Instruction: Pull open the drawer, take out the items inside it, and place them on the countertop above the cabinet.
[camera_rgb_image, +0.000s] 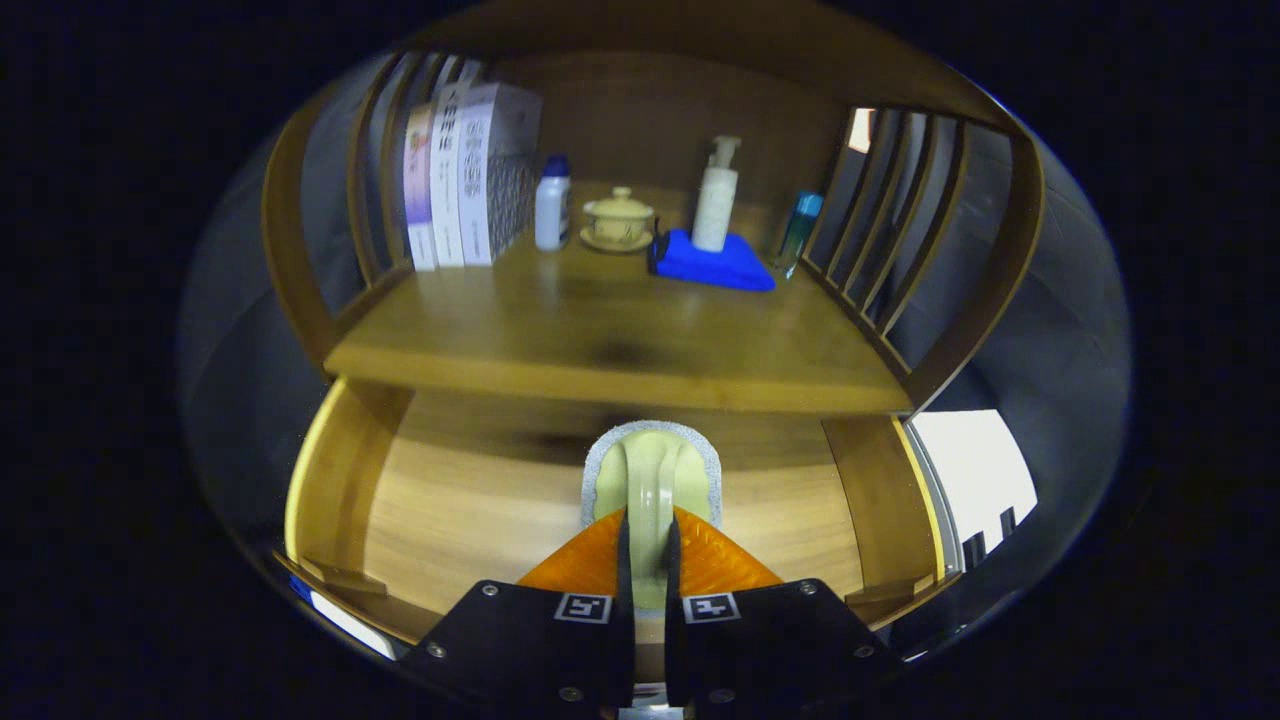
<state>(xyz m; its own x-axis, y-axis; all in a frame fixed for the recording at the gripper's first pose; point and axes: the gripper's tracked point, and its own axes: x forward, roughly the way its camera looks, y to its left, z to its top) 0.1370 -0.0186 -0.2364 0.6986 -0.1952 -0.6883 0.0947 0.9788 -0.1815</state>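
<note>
My gripper (648, 525) is shut on the arched handle of a pale green scrubber (652, 468) with a grey felt rim. The scrubber pokes out just ahead of the fingertips and hangs over the open wooden drawer (330, 480). The bare drawer floor (470, 520) shows on both sides of the fingers. Beyond and above the scrubber runs the front edge of the wooden countertop (600, 345).
At the back of the countertop stand three books (455, 180), a white bottle with a blue cap (552, 205), a lidded cup on a saucer (618, 220), a pump bottle (716, 200) on a blue cloth (715, 262), and a teal bottle (798, 232). Slatted wooden sides (900, 230) flank the counter.
</note>
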